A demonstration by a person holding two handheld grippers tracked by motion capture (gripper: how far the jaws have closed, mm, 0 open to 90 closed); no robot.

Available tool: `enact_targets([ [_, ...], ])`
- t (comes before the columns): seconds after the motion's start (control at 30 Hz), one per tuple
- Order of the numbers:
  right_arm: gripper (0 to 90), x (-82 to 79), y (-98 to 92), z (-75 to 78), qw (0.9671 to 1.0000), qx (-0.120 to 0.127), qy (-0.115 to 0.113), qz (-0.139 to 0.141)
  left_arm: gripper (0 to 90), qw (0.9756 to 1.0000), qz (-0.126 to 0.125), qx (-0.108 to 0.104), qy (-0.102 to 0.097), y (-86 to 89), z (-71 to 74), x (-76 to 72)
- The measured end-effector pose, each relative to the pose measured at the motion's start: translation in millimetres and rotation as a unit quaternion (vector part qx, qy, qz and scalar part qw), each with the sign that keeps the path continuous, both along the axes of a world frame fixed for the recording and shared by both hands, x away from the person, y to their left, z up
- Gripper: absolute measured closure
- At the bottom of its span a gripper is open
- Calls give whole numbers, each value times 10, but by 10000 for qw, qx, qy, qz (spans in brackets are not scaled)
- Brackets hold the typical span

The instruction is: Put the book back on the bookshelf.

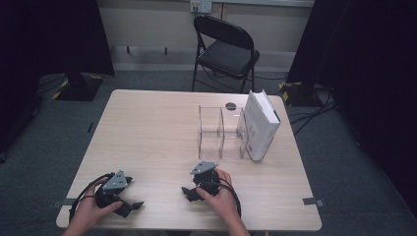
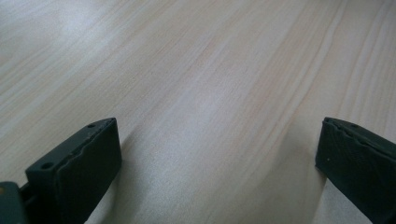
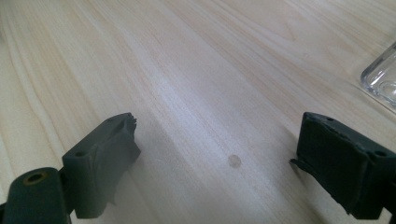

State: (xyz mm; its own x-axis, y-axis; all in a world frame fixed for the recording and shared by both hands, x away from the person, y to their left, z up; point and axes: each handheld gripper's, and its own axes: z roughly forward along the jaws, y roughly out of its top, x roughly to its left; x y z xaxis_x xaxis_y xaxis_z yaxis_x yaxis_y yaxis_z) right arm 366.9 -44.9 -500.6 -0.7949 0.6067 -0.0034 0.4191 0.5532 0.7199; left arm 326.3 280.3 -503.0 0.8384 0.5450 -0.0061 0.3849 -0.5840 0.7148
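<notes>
Pale wood grain is what both gripper views mostly give you. From the left gripper view, the left tool [image 2: 217, 154] has its black jaws spread wide with nothing but bare tabletop [image 2: 201, 70] between them. The right gripper view is similar: the right tool [image 3: 217, 158] is spread wide too, nothing pinched, but you also get a small round dark spot [image 3: 234, 161] on the wood between the jaws, plus a clear rounded corner of the acrylic holder [image 3: 380, 77] poking in at about 2 o'clock.

The high view gives the layout the close-ups miss. The left tool [image 1: 132, 206] sits at roughly 7 o'clock on the tabletop [image 1: 147, 128], held in the person's left hand [image 1: 91, 211], jaws pointing right. The right tool [image 1: 189, 192] is near 6 o'clock, in the right hand [image 1: 221, 199], jaws pointing left toward the other one, well apart from it. The acrylic holder [image 1: 219, 132], clear with divided compartments, stands at about 2 o'clock from the table's middle, and a thick white book [image 1: 260, 125] stands upright at its right end, leaning a bit, touching it. There's also a dark round mark [image 1: 231, 105] just behind the holder. Beyond the far edge, at 12 o'clock, is a black folding chair [image 1: 223, 49] on the grey carpet.
</notes>
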Motion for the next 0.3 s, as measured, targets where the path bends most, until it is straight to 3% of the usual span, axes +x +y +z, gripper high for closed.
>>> enact_targets([
  [0.3,98,-11,6,-10,10000,17,-38,-67,0,10000,11,-12,0,-2,-1,-1],
])
